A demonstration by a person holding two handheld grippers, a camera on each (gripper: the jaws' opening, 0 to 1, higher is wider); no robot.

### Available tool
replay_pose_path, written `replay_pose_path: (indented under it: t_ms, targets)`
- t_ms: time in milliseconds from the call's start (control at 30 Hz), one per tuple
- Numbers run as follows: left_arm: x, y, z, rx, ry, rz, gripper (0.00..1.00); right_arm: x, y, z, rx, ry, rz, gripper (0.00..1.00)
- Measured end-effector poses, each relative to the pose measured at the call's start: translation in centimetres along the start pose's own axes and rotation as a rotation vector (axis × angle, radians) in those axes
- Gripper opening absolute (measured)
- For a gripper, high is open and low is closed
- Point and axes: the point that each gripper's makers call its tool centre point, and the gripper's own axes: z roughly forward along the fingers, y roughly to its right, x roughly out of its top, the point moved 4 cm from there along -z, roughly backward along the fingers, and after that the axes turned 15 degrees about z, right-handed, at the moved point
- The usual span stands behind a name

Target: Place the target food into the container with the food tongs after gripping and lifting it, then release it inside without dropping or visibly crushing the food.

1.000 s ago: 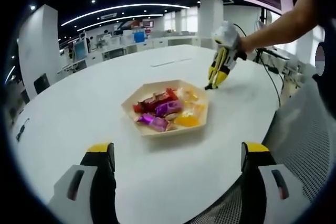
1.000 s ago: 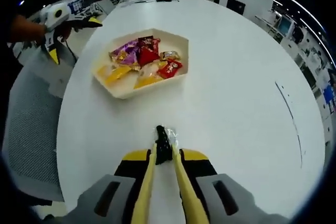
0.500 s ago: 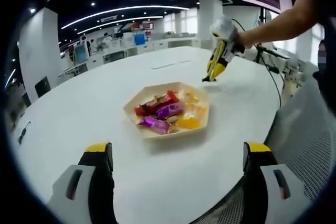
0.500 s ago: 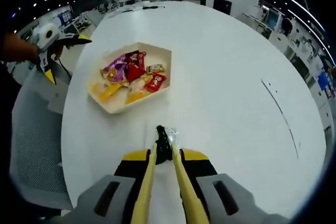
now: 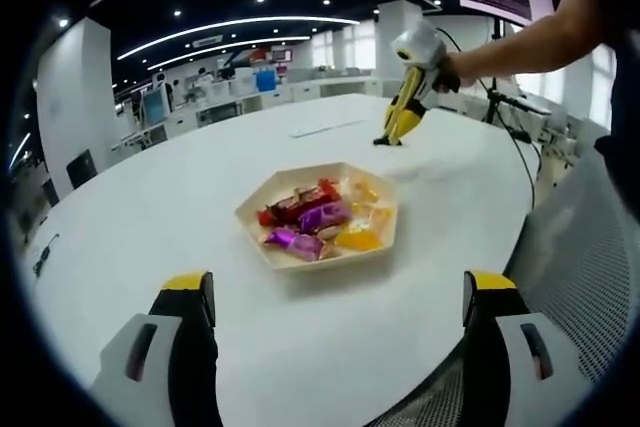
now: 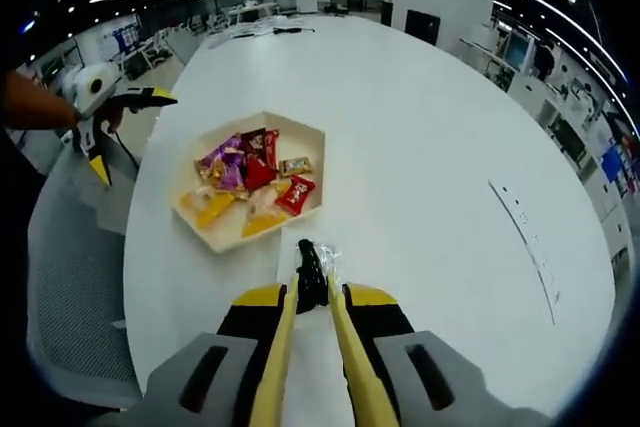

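The right gripper [image 6: 312,292] has its jaws drawn almost together on black tongs [image 6: 309,272], and the tong tips pinch a small clear-wrapped sweet [image 6: 326,259]. It hangs in the air above the white table [image 6: 420,147], near the edge of the tray [image 6: 300,132] but not yet over it. The left gripper [image 5: 335,297] has its jaws spread wide with nothing between them, low over the table's near edge, facing the tray [image 5: 380,242] from the other side.

The main risk, as I judge it, is the sweet slipping out of the tong tips on the way across: the wrapper looks slick and the tips hold only a small part of it (how firm the grip is cannot be told from here). Squeezing harder to make up for that could crush it. Letting go too early would drop it on the table short of the tray wall.

The tray is a pale hexagonal dish already holding wrapped sweets in red, purple, orange and yellow. The table is large, rounded, white and glossy, with a mesh chair [image 6: 70,277] at its side. Around it is an open office with desks, monitors, white pillars and strip lights overhead
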Motion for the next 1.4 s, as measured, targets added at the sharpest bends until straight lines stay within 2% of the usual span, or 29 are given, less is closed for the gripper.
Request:
replay_pose_path:
  t_ms: [200,467,767,967,1067,1400]
  targets:
    - [-0.2,0.1,0.1,-0.008,-0.007,0.003,0.99,2.0,-1.4,0.8,0.019,0.021,-0.021,0.2]
    - [-0.3,0.1,0.0,-0.007,-0.017,0.011,0.99,5.2,-4.8,2.6,0.066,0.054,-0.059,0.21]
    - [-0.5,0.4,0.1,-0.027,-0.026,0.018,0.99,7.2,-7.9,4.3,0.1,0.077,-0.081,0.21]
    - [-0.5,0.4,0.1,-0.026,-0.029,0.022,0.99,8.2,-8.5,4.6,0.107,0.085,-0.101,0.21]
    - [-0.5,0.4,0.1,-0.023,-0.031,0.022,0.99,8.4,-8.6,4.6,0.109,0.094,-0.146,0.23]
    - [-0.4,0.3,0.1,-0.02,-0.025,0.019,0.99,8.9,-8.2,3.3,0.106,0.147,-0.129,0.25]
